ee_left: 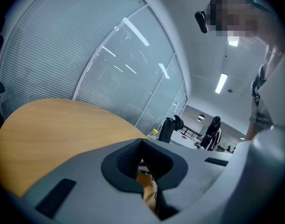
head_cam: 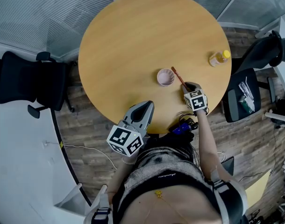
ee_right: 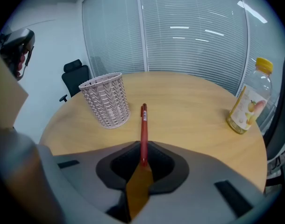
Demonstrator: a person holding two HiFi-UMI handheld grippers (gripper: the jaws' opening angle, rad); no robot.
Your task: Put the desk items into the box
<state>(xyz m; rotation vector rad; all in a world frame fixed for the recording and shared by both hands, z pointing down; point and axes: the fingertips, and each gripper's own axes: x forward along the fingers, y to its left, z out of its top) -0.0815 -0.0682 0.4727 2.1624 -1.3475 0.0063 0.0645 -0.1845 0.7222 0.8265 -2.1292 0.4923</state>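
Round pale wooden bench point(head_cam: 133, 36), seen from above. At its 4 o'clock the right tool point(ee_right: 143, 157) pinches the near end of a slim red pen point(ee_right: 144, 127), which points toward 11 o'clock, just beside a pink lattice-walled basket point(ee_right: 107, 99). A clear yellow-capped plastic bottle point(ee_right: 247, 101) stands at 3 o'clock. At 6 o'clock the left tool point(head_cam: 144, 107) is pressed together on nothing.

An office: blinded glass partitions point(head_cam: 39, 13), swivel chairs point(head_cam: 25, 80), round meeting table point(head_cam: 133, 41).
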